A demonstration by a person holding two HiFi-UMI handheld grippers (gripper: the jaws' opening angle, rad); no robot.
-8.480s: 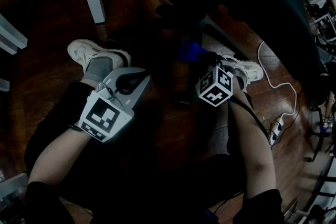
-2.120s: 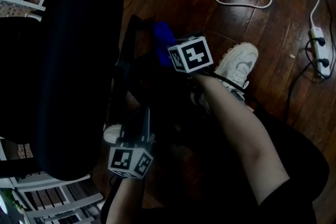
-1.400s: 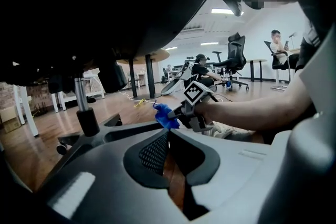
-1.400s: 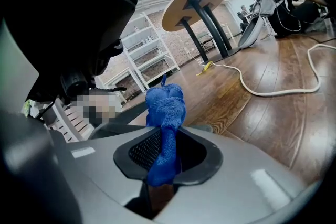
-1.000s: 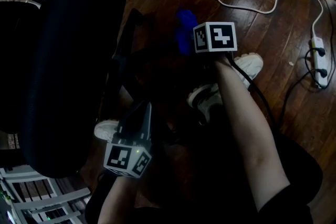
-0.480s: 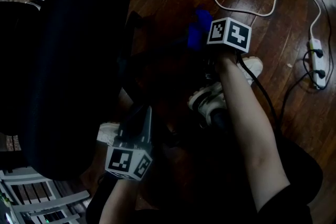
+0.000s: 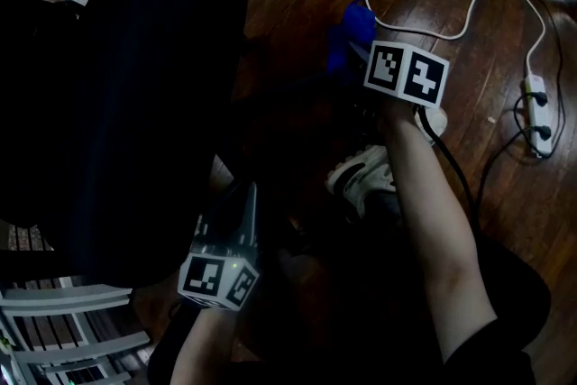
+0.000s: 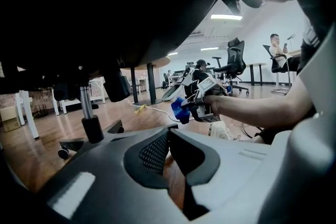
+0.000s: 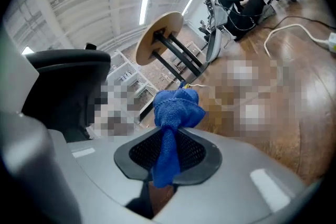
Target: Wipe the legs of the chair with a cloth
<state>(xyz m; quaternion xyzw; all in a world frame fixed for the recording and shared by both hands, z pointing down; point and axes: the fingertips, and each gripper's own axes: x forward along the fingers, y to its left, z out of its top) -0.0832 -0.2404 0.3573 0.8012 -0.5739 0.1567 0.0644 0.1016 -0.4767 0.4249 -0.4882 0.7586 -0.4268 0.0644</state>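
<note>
Only the right gripper view shows the right gripper point(image 9: 167, 155) pinched tight on the blue cloth point(image 9: 176, 107), whose bunched end sticks out past the tips. Only the left gripper view shows the chair point(image 8: 105, 8) from below, with its post point(image 8: 86, 107) and a leg point(image 8: 79, 144). The cloth is held right of the post; contact cannot be told. From above, the seat hides those legs, and a white cable point(image 7: 469, 9) lies beyond the chair. The left gripper point(image 8: 168, 136), jaws together and empty, points under the seat, forearm low.
</note>
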